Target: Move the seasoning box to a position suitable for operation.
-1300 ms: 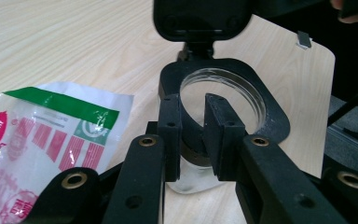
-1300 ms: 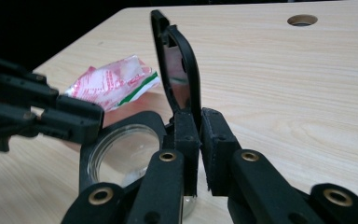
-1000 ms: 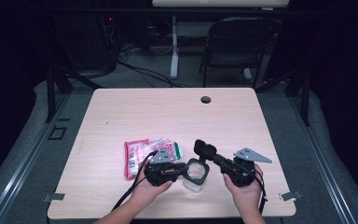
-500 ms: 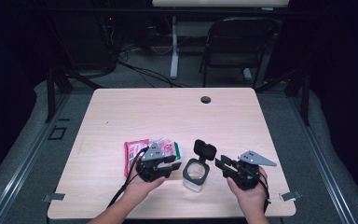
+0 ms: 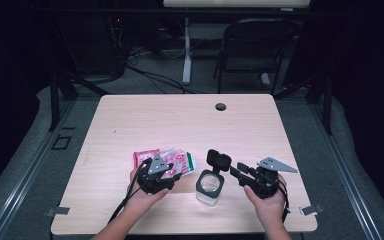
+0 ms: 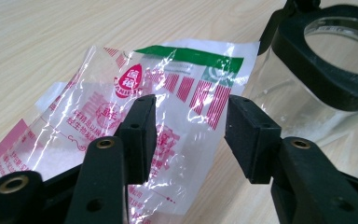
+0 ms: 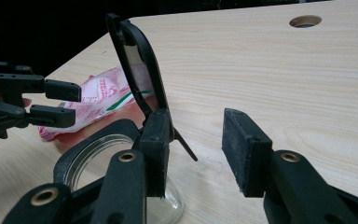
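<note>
A clear jar [image 5: 209, 187] with a black rim stands near the table's front, its hinged black lid [image 5: 219, 160] flipped upright. Pink, red and green plastic packets [image 5: 172, 159] lie to its left. My left gripper [image 5: 176, 174] hovers over the packets [image 6: 121, 88] with the jar [image 6: 307, 98] to its right. Its jaws have just been opening and are open [image 6: 191, 116], with nothing pressed between them. My right gripper [image 5: 236, 172] sits just right of the jar. Its jaws have also just been opening and are open [image 7: 193, 135], beside the lid [image 7: 135, 60] and rim [image 7: 98, 144], holding nothing.
The wooden table [image 5: 180, 120] has a round cable hole [image 5: 220, 106] near its far edge. A folding chair [image 5: 255, 45] and cables stand on the floor behind it. The left gripper [image 7: 51, 102] and packets [image 7: 102, 98] appear at the left of the right gripper view.
Both grippers have come off the jar and their jaws have opened. The left one moved left onto the packets, and the right one drew back to the right. The lid stays upright.
</note>
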